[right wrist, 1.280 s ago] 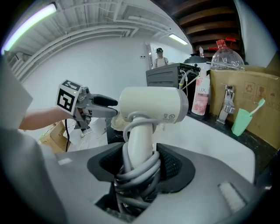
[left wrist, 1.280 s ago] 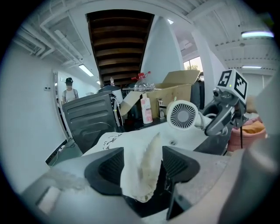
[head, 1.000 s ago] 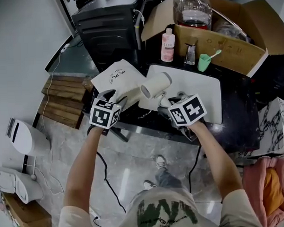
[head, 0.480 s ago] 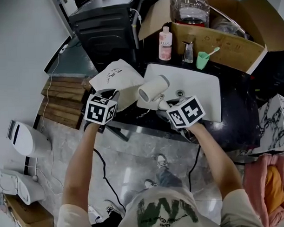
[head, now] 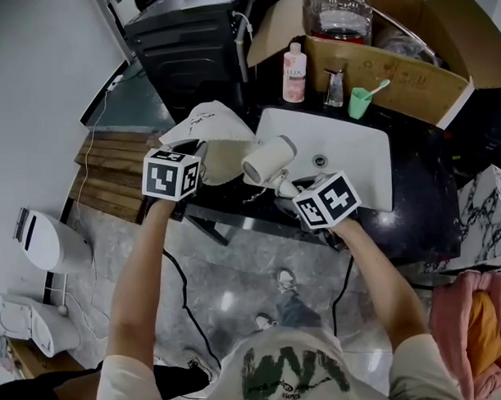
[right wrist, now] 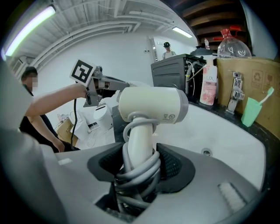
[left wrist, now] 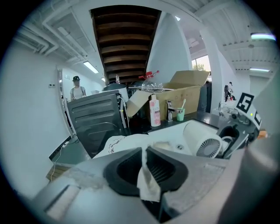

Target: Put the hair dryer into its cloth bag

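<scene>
hair dryer (head: pixel 269 158) close beside cloth bag (head: pixel 212 127)

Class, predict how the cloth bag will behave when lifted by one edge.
Likely floppy: the bag drapes and folds where its edge is raised. Probably light, being thin cloth. Its mouth may sag shut.

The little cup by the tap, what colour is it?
The cup is mint green; the right gripper view shows it best.
</scene>
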